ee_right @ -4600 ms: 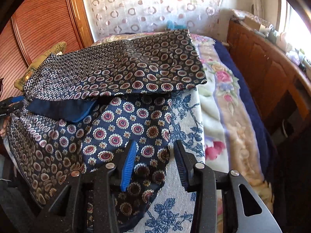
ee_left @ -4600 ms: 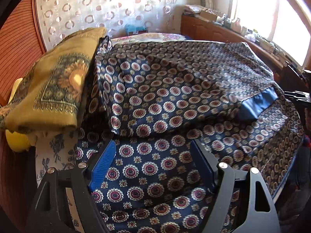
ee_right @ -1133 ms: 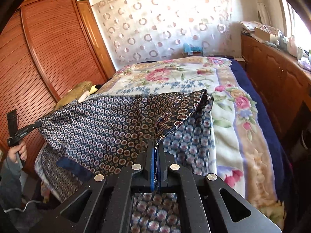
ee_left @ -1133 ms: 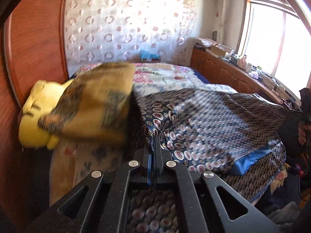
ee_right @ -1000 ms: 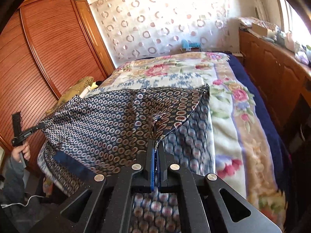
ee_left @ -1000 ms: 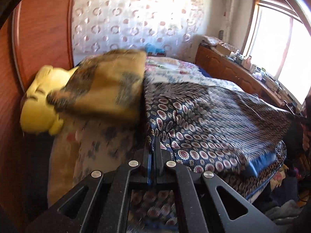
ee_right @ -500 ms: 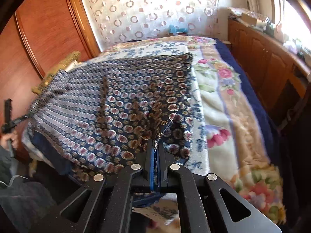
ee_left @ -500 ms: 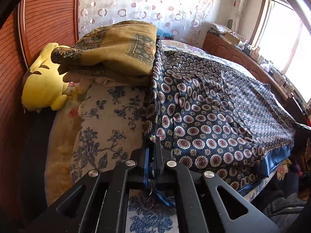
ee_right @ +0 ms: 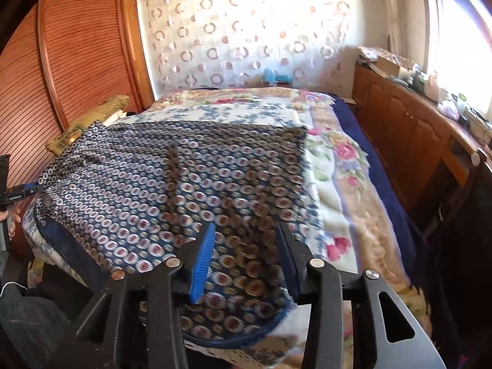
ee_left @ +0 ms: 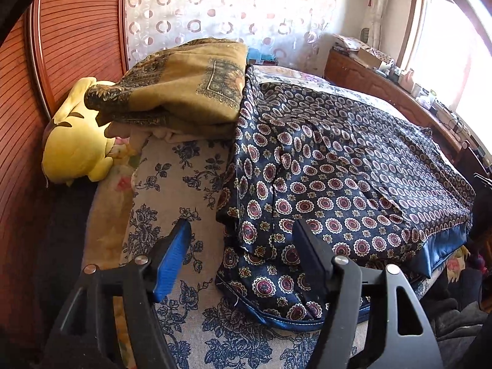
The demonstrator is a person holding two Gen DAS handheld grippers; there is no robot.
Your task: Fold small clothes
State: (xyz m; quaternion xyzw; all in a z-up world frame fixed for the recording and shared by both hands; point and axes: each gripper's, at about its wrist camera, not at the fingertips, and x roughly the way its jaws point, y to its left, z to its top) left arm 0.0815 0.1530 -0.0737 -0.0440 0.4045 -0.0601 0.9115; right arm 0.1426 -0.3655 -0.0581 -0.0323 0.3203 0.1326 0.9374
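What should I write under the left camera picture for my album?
Left gripper, jaws just opened, above the folded navy patterned cloth on the floral bed cover.

Garment [ee_left: 338,184]: navy ground printed with cream-ringed maroon medallions and small gold rosettes, edged in plain glossy blue; bed [ee_left: 172,184] cover off-white with navy floral sprigs, the blanket [ee_right: 347,166] beneath cream with pink roses and a dark blue border. Folded cloth [ee_left: 184,89]: mustard-olive with dark ornamental squares; plush toy [ee_left: 77,150]: plain yellow. Curtain [ee_right: 246,30]: sheer white with brownish rings; wardrobe [ee_right: 77,61]: reddish-brown slatted wood; tongs black with blue pads [ee_left: 172,261].
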